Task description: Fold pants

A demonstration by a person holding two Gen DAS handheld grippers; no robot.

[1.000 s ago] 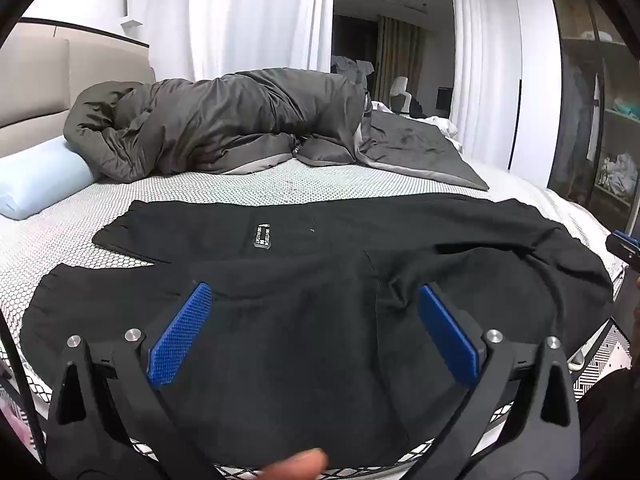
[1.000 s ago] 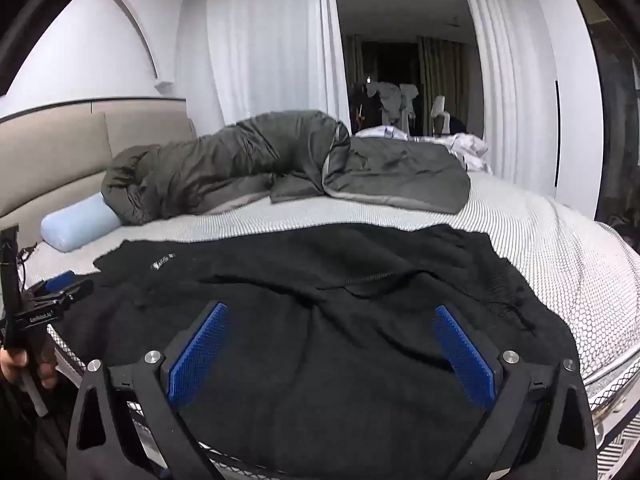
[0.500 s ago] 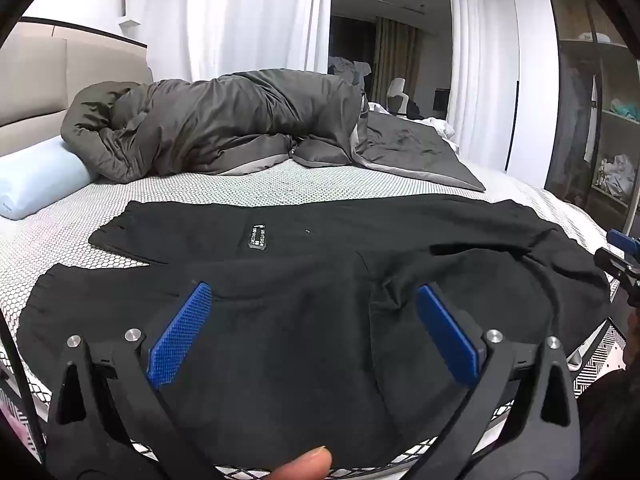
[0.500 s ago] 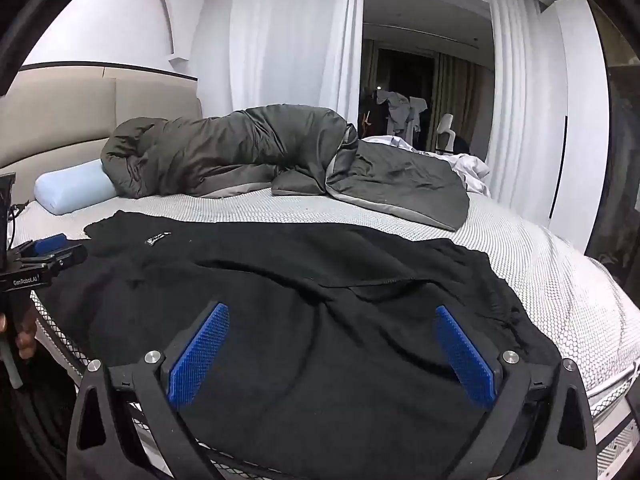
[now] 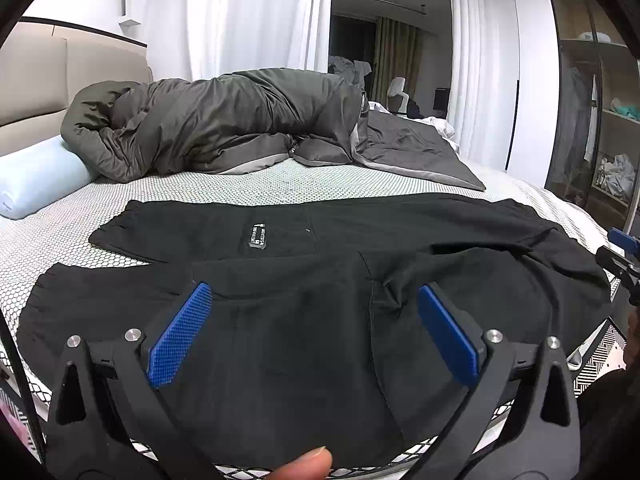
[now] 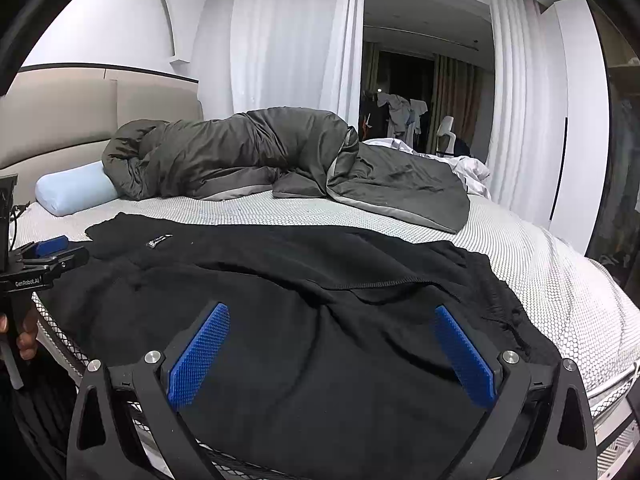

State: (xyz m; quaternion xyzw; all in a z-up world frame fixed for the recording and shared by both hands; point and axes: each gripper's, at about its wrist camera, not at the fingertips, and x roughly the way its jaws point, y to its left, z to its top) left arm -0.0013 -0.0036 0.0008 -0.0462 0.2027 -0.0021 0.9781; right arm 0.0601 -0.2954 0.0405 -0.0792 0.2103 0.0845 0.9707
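Black pants (image 5: 304,320) lie spread across the near side of the bed, legs running left to right, a small label (image 5: 257,236) on the far leg. They also show in the right wrist view (image 6: 320,320). My left gripper (image 5: 314,300) is open and empty, hovering over the pants near the bed's front edge. My right gripper (image 6: 332,320) is open and empty over the pants' right part. The right gripper shows at the far right of the left wrist view (image 5: 622,250); the left gripper shows at the far left of the right wrist view (image 6: 44,258).
A rumpled dark grey duvet (image 5: 240,132) lies across the far side of the bed. A light blue bolster pillow (image 5: 36,180) rests by the beige headboard (image 5: 48,80). White curtains and a wardrobe (image 5: 600,120) stand beyond. The mattress has a white honeycomb cover (image 6: 560,280).
The right wrist view has swung a little rightward and up, so the left gripper sits further left in it. The pants have not moved. Both grippers stay open.
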